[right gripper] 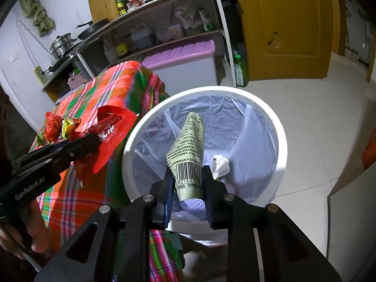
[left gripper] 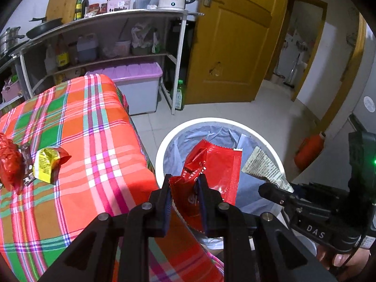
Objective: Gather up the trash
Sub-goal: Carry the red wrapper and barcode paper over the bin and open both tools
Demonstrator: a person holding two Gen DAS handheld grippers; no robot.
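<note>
On the table's (left gripper: 98,141) left edge, well apart from the bin, a crumpled red wrapper (left gripper: 9,162) and a yellow wrapper (left gripper: 48,164) lie touching each other, not yet collected. The left gripper (left gripper: 184,189) is clamped on a red packet (left gripper: 211,164), which hangs over the bin's (left gripper: 162,145) near-left rim next to the table's right edge; let go here, the broad, light packet could catch the rim or slide down between the cloth and the bin. Further right, the right gripper (right gripper: 188,178) pinches a pale green barcode wrapper (right gripper: 188,150) above the lined middle of the bin, where a white crumpled scrap (right gripper: 221,164) already lies. That drop looks safer, though the thin wrapper may cling to the pads (right gripper: 170,188).
</note>
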